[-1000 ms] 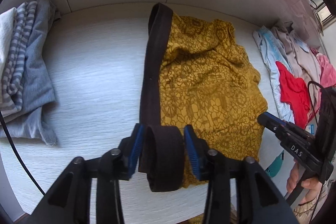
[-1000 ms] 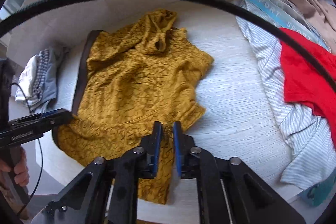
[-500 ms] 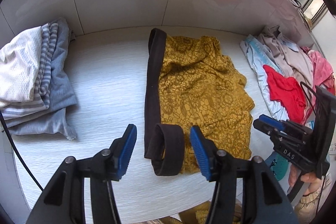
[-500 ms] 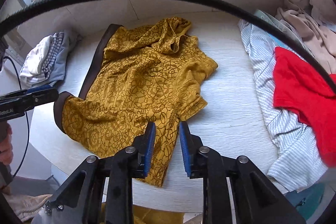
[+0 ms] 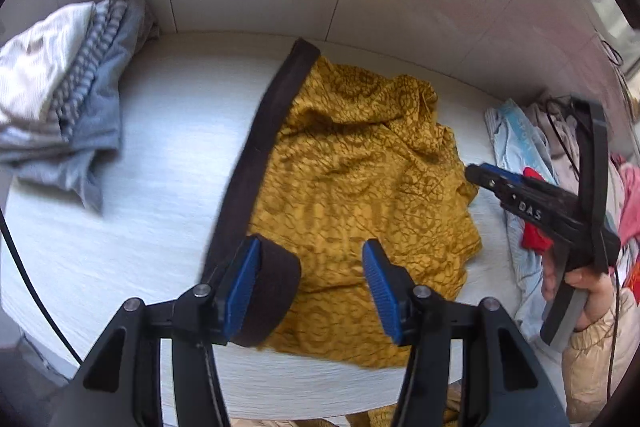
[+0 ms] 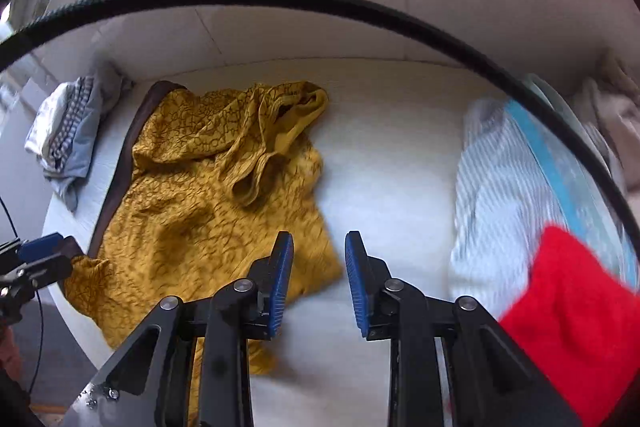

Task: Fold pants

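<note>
Both of my grippers have released since the earlier frame: the left gripper (image 5: 310,279) let go of the dark waistband (image 5: 256,155), and the right gripper (image 6: 319,273) let go of the yellow pants (image 5: 360,195). I judge one fold placed. Left jaws are wide open, one pad beside the waistband loop. Right jaws are open and empty. Pants lie rumpled mid-worktop (image 5: 160,195).

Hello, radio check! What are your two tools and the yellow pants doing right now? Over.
Left tool open, right tool open. Yellow pants rumpled on table, not gripped. Other clothes off to both sides.
</note>
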{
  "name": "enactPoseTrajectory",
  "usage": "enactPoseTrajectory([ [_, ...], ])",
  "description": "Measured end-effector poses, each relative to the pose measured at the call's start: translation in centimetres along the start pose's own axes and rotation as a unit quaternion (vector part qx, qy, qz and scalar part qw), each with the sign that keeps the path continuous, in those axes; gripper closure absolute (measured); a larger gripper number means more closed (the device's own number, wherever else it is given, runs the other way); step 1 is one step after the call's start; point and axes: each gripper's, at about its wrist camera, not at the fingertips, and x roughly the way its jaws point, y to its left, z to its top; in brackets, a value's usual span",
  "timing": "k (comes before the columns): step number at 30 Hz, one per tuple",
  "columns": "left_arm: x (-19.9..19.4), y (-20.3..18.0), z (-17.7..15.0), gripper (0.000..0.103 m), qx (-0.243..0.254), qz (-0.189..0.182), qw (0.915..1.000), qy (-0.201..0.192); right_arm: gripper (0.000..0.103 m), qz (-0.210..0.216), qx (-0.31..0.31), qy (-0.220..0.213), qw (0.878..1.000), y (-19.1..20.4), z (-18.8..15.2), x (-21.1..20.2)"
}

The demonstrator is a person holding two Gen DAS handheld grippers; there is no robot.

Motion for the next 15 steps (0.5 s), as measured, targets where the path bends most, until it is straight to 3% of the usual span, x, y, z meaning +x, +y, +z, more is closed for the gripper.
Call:
enactPoseTrajectory([
  [5, 1.5, -2.1, -1.4, 0.047, -0.016, 0.038, 0.9989, -0.021, 0.075, 0.028, -0.065, 0.021, 0.997, 0.3, 1.4, 1.9],
  [8, 3.3, -2.8, -1.4, 0.047, 0.01, 0.084, 0.9961, -0.024, 0.075, 0.004, -0.121, 0.014, 0.993, 1.5, 1.3, 1.9],
  [10, 4.8, -2.8, -1.4, 0.047, 0.024, 0.128, 0.9914, -0.005, 0.075, -0.019, -0.158, 0.004, 0.987, 2.6, 0.9, 1.7],
  [13, 4.8, -1.8, -1.3, 0.043, 0.007, 0.117, 0.9931, -0.003, 0.077, -0.035, -0.174, 0.0, 0.984, 3.3, 0.7, 1.4],
  [15, 4.6, -1.1, -1.5, 0.043, 0.009, 0.113, 0.9935, 0.007, 0.086, -0.029, -0.167, 0.009, 0.986, 3.7, 0.2, 1.0],
])
